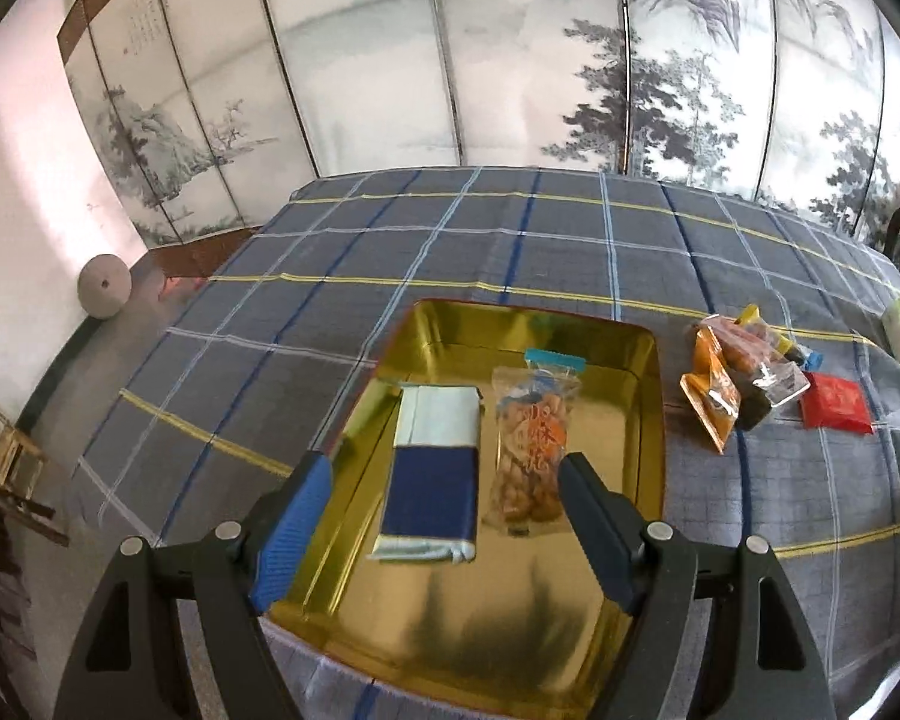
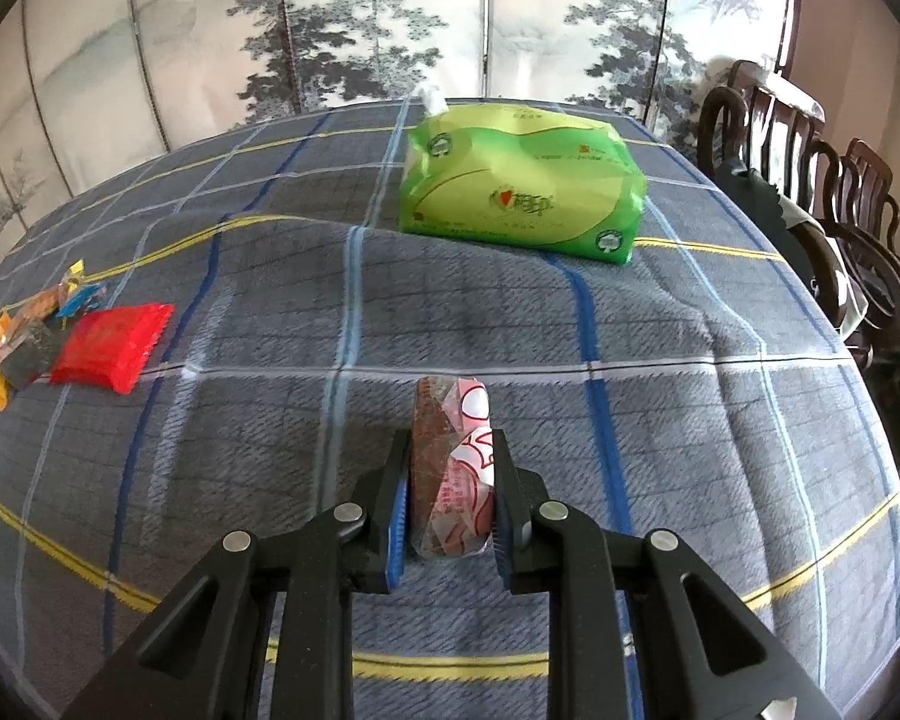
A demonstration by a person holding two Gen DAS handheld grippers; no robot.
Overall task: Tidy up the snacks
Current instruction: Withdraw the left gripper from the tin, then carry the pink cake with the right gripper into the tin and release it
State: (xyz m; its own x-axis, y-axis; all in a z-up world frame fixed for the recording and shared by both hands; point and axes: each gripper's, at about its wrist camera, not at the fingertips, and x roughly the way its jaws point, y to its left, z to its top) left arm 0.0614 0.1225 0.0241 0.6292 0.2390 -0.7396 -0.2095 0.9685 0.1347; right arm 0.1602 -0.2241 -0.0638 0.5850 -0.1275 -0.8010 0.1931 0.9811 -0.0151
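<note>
A gold tin tray [image 1: 642, 372] lies on the checked tablecloth. In it lie a blue and pale-green packet [image 1: 432, 468] and a clear bag of orange-brown snacks [image 1: 531, 450]. My left gripper [image 1: 444, 486] is open above the tray's near part, its fingers on either side of the two packets. My right gripper [image 2: 449, 456] is shut on a pink-and-white wrapped brown cake [image 2: 450, 468], held above the cloth. A red packet [image 2: 111, 348] and several small orange and dark snack packets [image 2: 24, 336] lie at the left; they also show in the left wrist view [image 1: 744, 372].
A green tissue pack [image 2: 522, 180] sits at the table's far side. Dark wooden chairs [image 2: 810, 180] stand along the right edge. A painted folding screen [image 1: 450, 60] stands behind the table. A round grey object [image 1: 103, 286] rests on the floor at left.
</note>
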